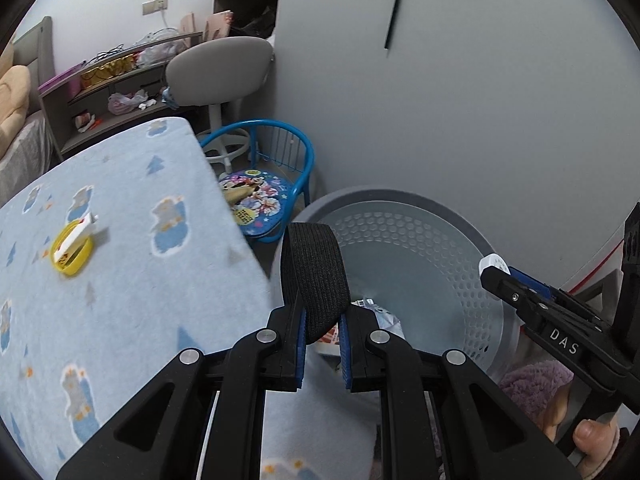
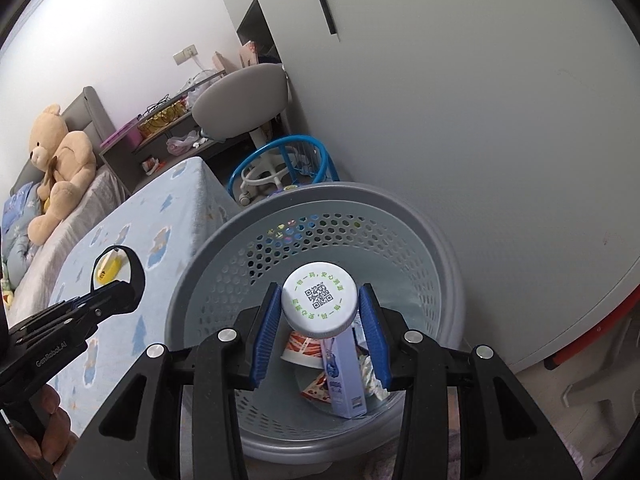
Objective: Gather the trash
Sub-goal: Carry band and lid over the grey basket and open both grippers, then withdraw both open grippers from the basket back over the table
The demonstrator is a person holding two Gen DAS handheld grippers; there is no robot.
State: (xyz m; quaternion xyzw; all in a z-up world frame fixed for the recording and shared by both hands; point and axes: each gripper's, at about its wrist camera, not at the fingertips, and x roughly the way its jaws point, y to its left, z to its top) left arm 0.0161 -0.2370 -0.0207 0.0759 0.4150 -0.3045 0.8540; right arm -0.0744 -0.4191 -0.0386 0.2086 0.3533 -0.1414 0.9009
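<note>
A loop of black elastic band (image 1: 316, 276) is clamped between the blue pads of the left tongs (image 1: 323, 340) and is held above the near rim of the grey perforated laundry basket (image 1: 460, 216), beside the edge of the tabletop (image 1: 120, 320), which is covered with a light blue blanket printed with bears and trees. A white bottle cap (image 2: 319, 301) bearing a QR code and green characters is gripped on its sides by the right tongs (image 2: 320, 332) and is held over the open mouth of the basket. At the bottom of the basket, a pale blue carton (image 2: 347, 376), a paper cup (image 2: 302, 350) with red print and crumpled wrappers can be seen. On the tabletop, a yellow round lid (image 1: 74, 250) with a white slip lying across it is left well apart from the basket. Behind the tabletop, a blue child's chair (image 1: 260, 184) with a cartoon seat, a grey swivel chair (image 1: 218, 68) and cluttered shelves are seen, and a teddy bear (image 2: 60, 160) is seated on the bed at the left
</note>
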